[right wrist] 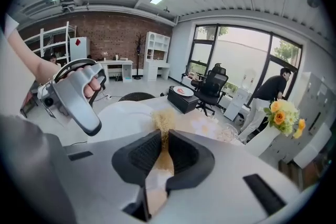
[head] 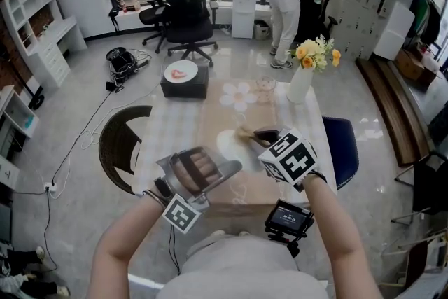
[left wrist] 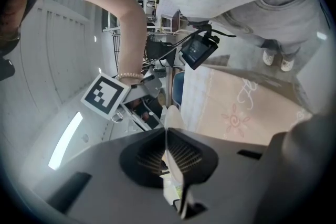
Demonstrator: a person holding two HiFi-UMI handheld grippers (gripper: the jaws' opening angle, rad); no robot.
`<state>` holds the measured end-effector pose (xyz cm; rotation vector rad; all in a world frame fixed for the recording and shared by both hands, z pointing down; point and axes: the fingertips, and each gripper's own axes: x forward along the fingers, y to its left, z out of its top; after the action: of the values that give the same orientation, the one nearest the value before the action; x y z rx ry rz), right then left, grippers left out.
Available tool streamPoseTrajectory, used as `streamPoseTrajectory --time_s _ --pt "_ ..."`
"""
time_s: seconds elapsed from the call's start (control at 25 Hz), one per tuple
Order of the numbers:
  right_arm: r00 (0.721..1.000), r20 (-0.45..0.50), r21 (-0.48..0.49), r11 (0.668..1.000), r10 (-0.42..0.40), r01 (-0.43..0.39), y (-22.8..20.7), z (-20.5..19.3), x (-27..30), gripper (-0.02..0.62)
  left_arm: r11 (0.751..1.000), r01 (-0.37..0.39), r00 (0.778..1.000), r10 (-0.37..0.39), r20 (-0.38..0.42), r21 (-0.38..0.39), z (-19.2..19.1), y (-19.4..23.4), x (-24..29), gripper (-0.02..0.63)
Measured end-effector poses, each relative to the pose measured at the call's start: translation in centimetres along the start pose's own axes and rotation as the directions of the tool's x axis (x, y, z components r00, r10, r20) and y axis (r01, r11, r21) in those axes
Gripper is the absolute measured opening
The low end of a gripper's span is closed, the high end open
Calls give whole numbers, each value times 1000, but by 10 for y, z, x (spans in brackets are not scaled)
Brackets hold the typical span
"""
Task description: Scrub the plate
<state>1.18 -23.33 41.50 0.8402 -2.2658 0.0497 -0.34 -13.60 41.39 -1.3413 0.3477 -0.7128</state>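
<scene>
I'm risking a slip
My left claw (left wrist: pixel 167 150) is pinching the plate (right wrist: pixel 113 113) by its rim, right claw (right wrist: pixel 164 147) clenching the brush (right wrist: pixel 164 122); hard strokes could twist it loose.

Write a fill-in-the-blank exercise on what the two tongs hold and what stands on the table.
The right tongs are shut on a ____.
The left tongs grip the edge of a white ____.
The flowers stand in a white ____.
Missing words: brush; plate; vase.
</scene>
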Motion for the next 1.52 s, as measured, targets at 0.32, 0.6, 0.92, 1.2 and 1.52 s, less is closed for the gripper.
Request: streamPoseTrajectory --time_s 0.32,0.6,0.92,1.2,1.52 --pt "999 -33 42 999 -29 30 -26 -14 13 49 1000 -1 1000 1 3 11 -2 -2 -2 21" --pt "997 21 103 992 -77 74 -44 -10 2 49 998 32 999 -33 19 58 -6 -6 0 21" --pt "981 194 22 1000 -18 14 -2 30 -45 49 991 64 997 -69 43 121 -7 -11 6 20" --pt "978 202 -113 993 59 -36 47 43 -57 49 980 76 993 -91 75 183 -6 -10 10 21" --pt "989 140 -188 982 36 -9 61 39 -44 49 973 61 992 -84 94 224 1 -8 9 21"
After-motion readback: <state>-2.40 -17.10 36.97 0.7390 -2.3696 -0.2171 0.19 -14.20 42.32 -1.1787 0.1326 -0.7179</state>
